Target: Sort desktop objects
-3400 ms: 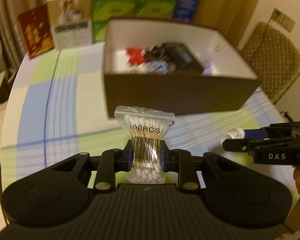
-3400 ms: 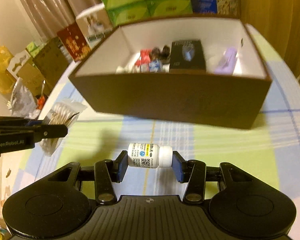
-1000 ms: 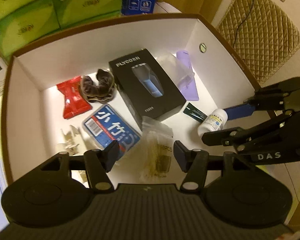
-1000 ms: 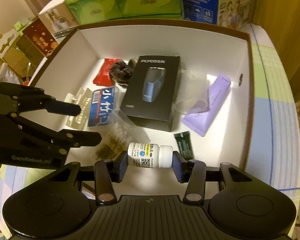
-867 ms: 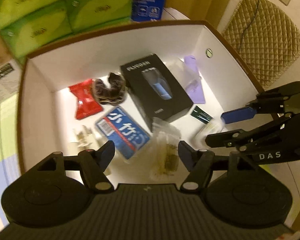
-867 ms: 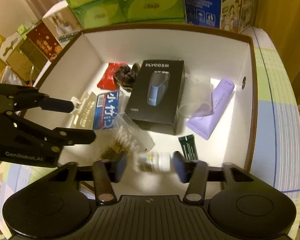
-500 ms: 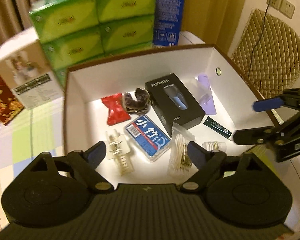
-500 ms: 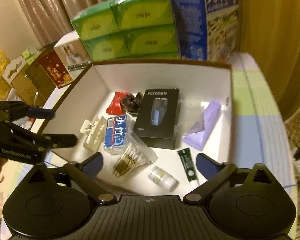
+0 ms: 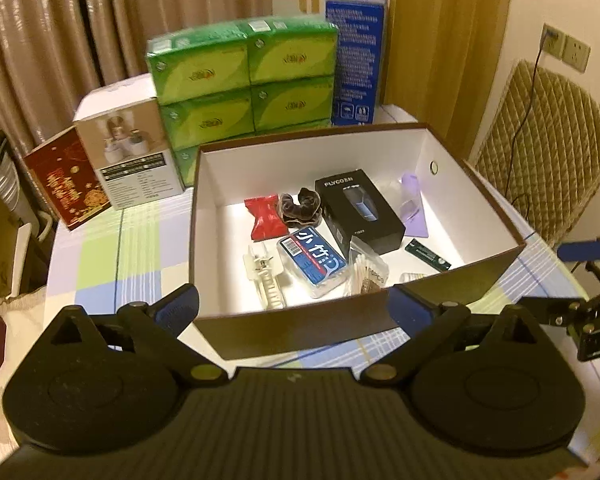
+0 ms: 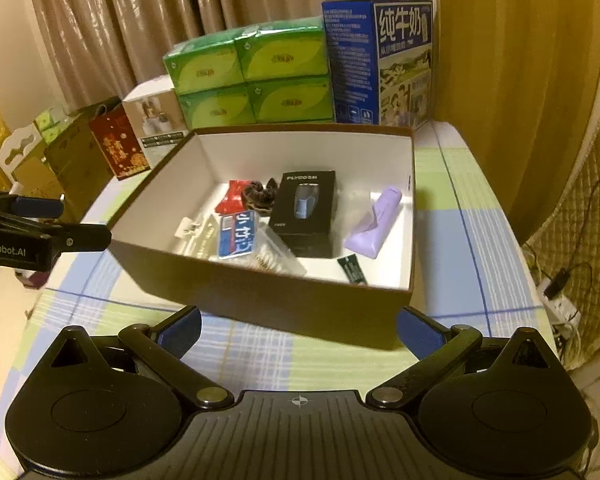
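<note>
A brown box (image 9: 194, 220) with white inside stands on the checked tablecloth. In it lie the bag of cotton swabs (image 9: 366, 274), a black shaver box (image 9: 358, 208), a blue floss case (image 9: 312, 260), a purple tube (image 9: 414, 208) and a red packet (image 9: 266, 216). The white bottle (image 9: 414, 276) barely shows behind the box's near wall. My left gripper (image 9: 296, 308) hangs before that wall, jaws opening wide, nothing between them. My right gripper (image 10: 299, 332) is open and empty before the box (image 10: 260, 292), where the swab bag (image 10: 276, 260) shows.
Green tissue packs (image 9: 244, 76), a blue milk carton (image 10: 380, 60), a white carton (image 9: 132, 160) and a red box (image 9: 66, 184) stand behind the brown box. A quilted chair back (image 9: 548, 152) is at the right. Each gripper shows at the edge of the other's view.
Both grippers let go inside the box, the left of the swab bag, the right of the white bottle. They opened wide and drew back and up, out over the near wall.
</note>
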